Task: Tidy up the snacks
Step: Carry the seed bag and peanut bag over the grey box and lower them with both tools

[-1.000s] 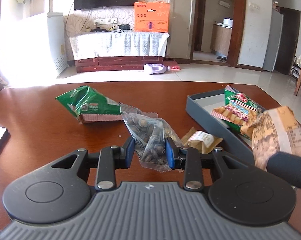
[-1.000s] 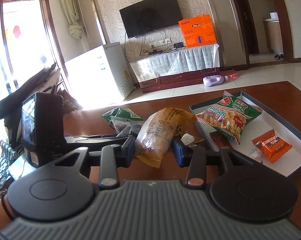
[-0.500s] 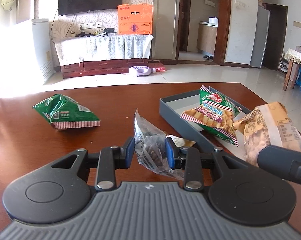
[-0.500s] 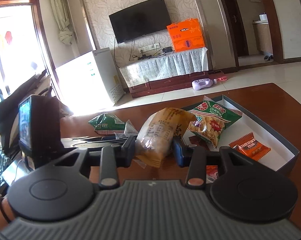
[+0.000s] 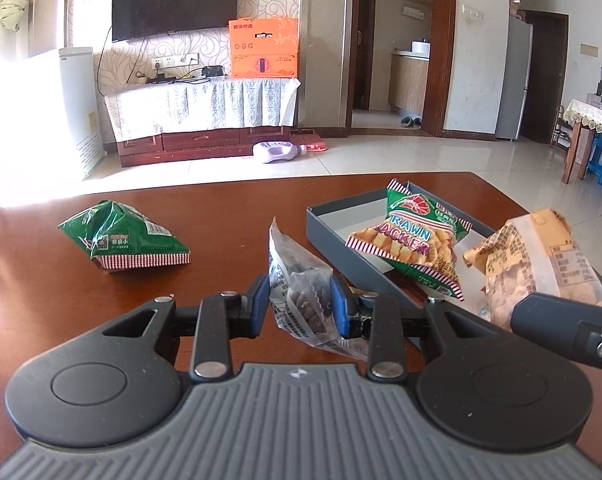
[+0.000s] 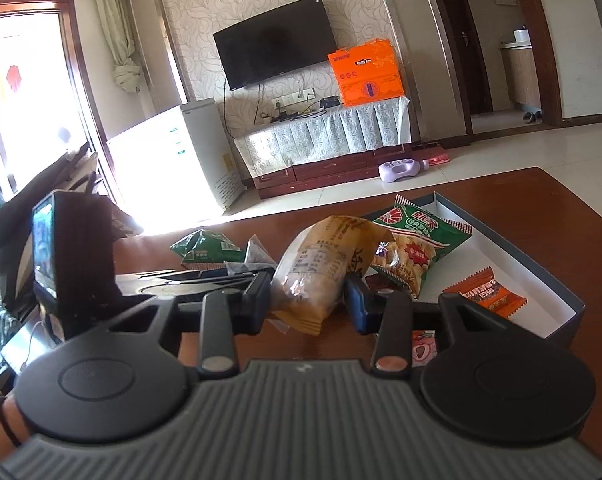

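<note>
Your left gripper (image 5: pixel 299 298) pinches the clear seed bag (image 5: pixel 301 292), lifted above the table (image 5: pixel 221 216). Your right gripper (image 6: pixel 307 298) pinches the tan bag (image 6: pixel 321 268) near the box's (image 6: pixel 533 264) near-left corner. Prawn crackers (image 6: pixel 417 248) lie in the box; green bag (image 5: pixel 121 238) sits toward the table's left edge.

Green packet (image 5: pixel 121 236) with red-striped hem; grey box (image 5: pixel 341 256), perhaps white inside.
</note>
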Motion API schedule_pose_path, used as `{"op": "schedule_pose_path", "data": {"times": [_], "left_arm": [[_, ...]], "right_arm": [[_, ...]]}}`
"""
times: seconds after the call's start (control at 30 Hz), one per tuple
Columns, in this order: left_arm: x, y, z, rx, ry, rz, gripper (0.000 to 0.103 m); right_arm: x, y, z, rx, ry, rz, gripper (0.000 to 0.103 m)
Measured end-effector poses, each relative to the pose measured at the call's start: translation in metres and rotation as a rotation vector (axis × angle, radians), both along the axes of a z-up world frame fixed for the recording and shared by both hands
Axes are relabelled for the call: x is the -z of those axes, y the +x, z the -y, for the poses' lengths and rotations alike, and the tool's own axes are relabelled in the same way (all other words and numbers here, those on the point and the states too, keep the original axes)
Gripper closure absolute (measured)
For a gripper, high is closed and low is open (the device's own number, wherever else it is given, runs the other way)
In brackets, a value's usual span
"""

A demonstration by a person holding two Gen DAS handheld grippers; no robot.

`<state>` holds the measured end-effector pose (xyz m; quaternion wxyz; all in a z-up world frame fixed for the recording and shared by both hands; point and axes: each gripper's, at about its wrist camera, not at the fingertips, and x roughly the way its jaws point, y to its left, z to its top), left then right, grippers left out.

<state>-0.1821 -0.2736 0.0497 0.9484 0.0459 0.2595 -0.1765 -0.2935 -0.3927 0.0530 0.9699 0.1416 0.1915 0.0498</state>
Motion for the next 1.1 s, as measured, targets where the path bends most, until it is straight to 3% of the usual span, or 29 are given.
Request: {"op": "schedule_pose_path", "data": {"times": [0.9,1.1], "left_arm": [[-0.001,-0.003,0.054,0.111,0.008,0.036,0.065],[0.008,0.006,0.065,0.111,0.011,0.009,0.065]], "right_arm": [[0.004,-0.01,0.034,0.072,0.018,-0.003,0.06],[0.01,-0.009,0.045,0.106,0.011,-0.029,0.06]]}}
